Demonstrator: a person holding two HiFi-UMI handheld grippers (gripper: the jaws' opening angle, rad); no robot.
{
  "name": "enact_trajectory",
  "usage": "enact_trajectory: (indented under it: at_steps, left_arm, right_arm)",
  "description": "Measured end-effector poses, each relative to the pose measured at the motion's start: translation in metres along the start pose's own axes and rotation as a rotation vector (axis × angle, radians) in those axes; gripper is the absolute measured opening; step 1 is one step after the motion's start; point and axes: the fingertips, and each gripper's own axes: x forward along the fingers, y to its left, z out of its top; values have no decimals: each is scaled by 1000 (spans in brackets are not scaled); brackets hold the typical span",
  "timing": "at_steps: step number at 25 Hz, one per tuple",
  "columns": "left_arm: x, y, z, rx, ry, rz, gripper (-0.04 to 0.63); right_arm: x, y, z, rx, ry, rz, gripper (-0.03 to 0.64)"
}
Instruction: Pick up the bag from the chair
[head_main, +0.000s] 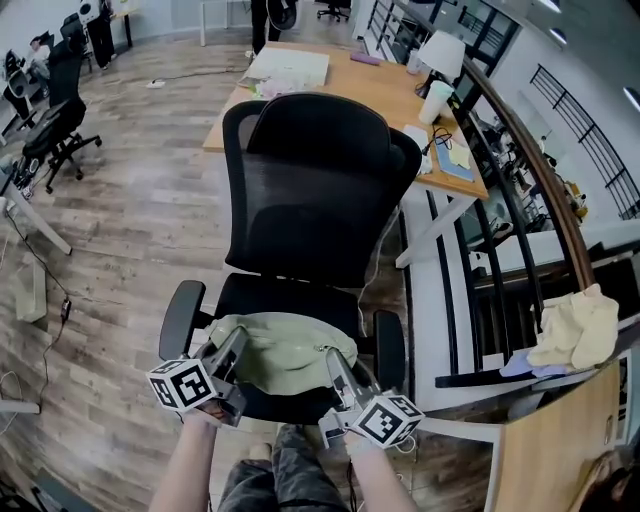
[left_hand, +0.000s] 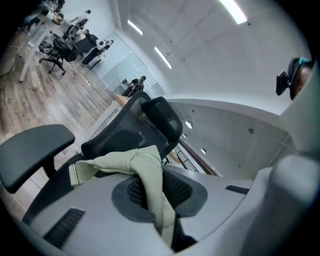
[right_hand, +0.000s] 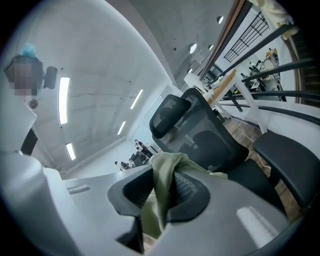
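Note:
A pale olive-green fabric bag (head_main: 283, 350) hangs just above the seat of a black office chair (head_main: 312, 190) in the head view. My left gripper (head_main: 234, 352) is shut on the bag's left edge, and my right gripper (head_main: 333, 365) is shut on its right edge. In the left gripper view a folded strip of the bag (left_hand: 150, 180) is pinched between the jaws, with a strap buckle (left_hand: 75, 174) to the left. The right gripper view shows bunched bag cloth (right_hand: 162, 190) clamped between its jaws, and the chair's back (right_hand: 200, 135) behind it.
A wooden desk (head_main: 350, 85) with papers and a white cup (head_main: 436, 100) stands behind the chair. A black railing (head_main: 520, 200) runs along the right, with yellow cloth (head_main: 578, 328) draped on it. More office chairs (head_main: 55, 110) stand at the far left. The chair's armrests (head_main: 182, 318) flank the bag.

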Motion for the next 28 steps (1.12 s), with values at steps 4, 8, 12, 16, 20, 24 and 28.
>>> enact_trajectory:
  at_steps: [4, 8, 12, 16, 20, 24, 28]
  left_arm:
    - [-12, -16, 11, 20, -16, -18, 26]
    - [-25, -32, 22, 43, -26, -33, 26]
    - [-34, -46, 31, 60, -44, -41, 26]
    - [-43, -59, 38, 78, -61, -50, 26]
    - [-52, -73, 48, 86, -80, -68, 26]
    - [-59, -89, 60, 106, -98, -93, 26]
    - [-67, -108, 72, 155, -101, -111, 26]
  right_arm:
    - [-6, 17, 8, -10, -6, 23, 77]
    - [-11, 36, 17, -10, -19, 40, 77]
    - [-16, 49, 23, -19, -22, 53, 77]
    - [-20, 65, 31, -27, -36, 67, 77]
    - [-25, 79, 42, -32, -58, 80, 75]
    - [-33, 90, 57, -29, -92, 88, 77]
    - [-40, 106, 71, -37, -111, 107, 76]
